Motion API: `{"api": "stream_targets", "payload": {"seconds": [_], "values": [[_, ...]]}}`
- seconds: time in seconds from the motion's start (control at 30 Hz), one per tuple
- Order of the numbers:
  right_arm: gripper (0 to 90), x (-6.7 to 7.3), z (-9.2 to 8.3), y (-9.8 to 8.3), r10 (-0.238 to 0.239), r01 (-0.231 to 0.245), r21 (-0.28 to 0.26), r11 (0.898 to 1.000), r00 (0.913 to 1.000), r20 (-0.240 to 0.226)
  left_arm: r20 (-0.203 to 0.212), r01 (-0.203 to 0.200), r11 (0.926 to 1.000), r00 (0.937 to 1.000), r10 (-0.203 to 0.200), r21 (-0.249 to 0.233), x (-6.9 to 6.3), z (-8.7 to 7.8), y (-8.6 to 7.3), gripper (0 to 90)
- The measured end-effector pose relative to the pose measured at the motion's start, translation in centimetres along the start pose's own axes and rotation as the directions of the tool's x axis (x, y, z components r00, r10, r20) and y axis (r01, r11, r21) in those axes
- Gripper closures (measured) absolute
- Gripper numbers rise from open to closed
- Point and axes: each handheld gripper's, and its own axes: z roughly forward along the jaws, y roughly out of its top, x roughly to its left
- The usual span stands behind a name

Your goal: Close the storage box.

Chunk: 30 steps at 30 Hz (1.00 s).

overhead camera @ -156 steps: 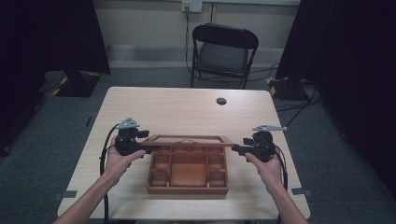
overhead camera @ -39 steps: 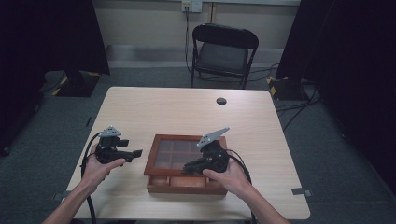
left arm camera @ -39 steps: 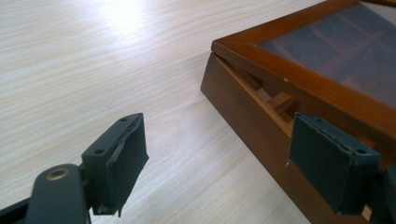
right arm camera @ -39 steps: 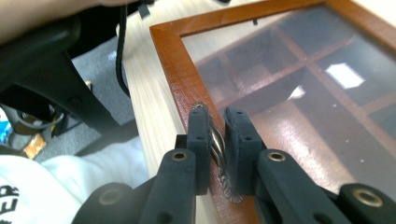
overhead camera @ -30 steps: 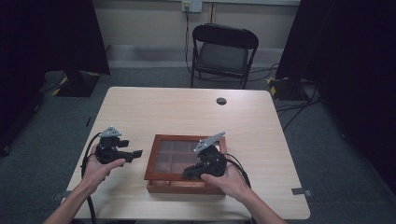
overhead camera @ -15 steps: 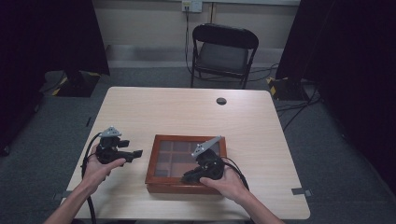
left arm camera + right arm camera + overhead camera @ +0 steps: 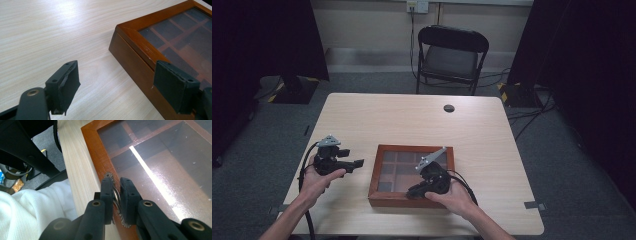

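Right tool (image 7: 115,185) pinches the handle (image 7: 115,195), box lid (image 7: 412,162) now lowered shut; left tool (image 7: 117,82) gapes.

Black jaws, brass screws, white garment.

My wooden box (image 7: 411,175) sits lower centre of the high view — reddish-brown, lid shut flat, dark glass panes showing compartments beneath. Its small metal handle (image 7: 116,197) lies on the near frame edge — pinched between my right gripper's (image 7: 115,185) jaws.
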Motion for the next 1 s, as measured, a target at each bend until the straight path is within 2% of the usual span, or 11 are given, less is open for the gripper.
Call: {"api": "stream_targets", "payload": {"seconds": [0.17, 0.43, 0.57, 0.73, 0.77, 0.8, 0.87, 0.9, 0.93, 0.97, 1.0], "values": [[81.8, 0.0, 0.5, -0.2, -0.001, 0.001, 0.019, 1.0, 1.0, 0.006, 0.002, 0.004, 1.0, 1.0, -0.004, 0.007, -0.1, 0.1, 0.0, 20.5], [81.0, -0.1, 0.5, -0.7, 0.026, -0.025, -0.011, 1.0, 0.9997, 0.003, 0.007, 0.0, 0.9997, 1.0, 0.0, 0.024, -0.1, 0.4, -0.1, 20.5], [76.7, -0.2, 0.4, -0.7, 0.033, -0.033, -0.026, 0.999, 0.9994, 0.014, 0.014, -0.005, 0.9996, 0.9999, 0.004, 0.028, -0.2, 0.4, -0.1, 20.5], [62.8, -0.7, -1.1, -0.3, 0.074, -0.069, -0.114, 0.991, 0.9963, 0.042, 0.011, 0.012, 0.9995, 0.9999, -0.012, 0.031, -0.1, 0.4, -0.1, 20.5], [62.8, -0.7, -1.1, -0.3, 0.074, -0.069, -0.114, 0.991, 0.9963, 0.042, 0.011, 0.012, 0.9995, 0.9999, -0.012, 0.031, -0.1, 0.4, -0.1, 20.5], [57.9, -0.9, -1.4, -0.2, 0.085, -0.078, -0.128, 0.989, 0.995, 0.052, 0.006, 0.015, 0.9993, 0.9999, -0.015, 0.035, -0.1, 0.4, 0.0, 20.5], [45.5, -1.6, -2.7, -0.2, 0.138, -0.123, -0.169, 0.978, 0.9872, 0.08, 0.008, 0.014, 0.9995, 0.9999, -0.015, 0.03, -0.2, 0.4, 0.1, 20.6], [45.5, -1.6, -2.7, -0.2, 0.138, -0.123, -0.169, 0.978, 0.9872, 0.08, 0.008, 0.014, 0.9995, 0.9999, -0.015, 0.03, -0.2, 0.4, 0.1, 20.6], [38.9, -2.0, -3.4, -0.4, 0.176, -0.151, -0.191, 0.97, 0.9771, 0.12, 0.006, 0.012, 0.9995, 0.9999, -0.012, 0.03, -0.3, 0.4, 0.1, 20.6], [38.9, -2.0, -3.4, -0.4, 0.176, -0.151, -0.191, 0.97, 0.9771, 0.12, 0.009, 0.01, 0.9993, 0.9999, -0.01, 0.035, -0.3, 0.4, 0.2, 20.6], [35.3, -2.5, -4.3, -0.7, 0.198, -0.167, -0.215, 0.962, 0.9711, 0.133, 0.008, 0.002, 0.9992, 1.0, -0.002, 0.041, -0.3, 0.4, 0.2, 20.6]]}}
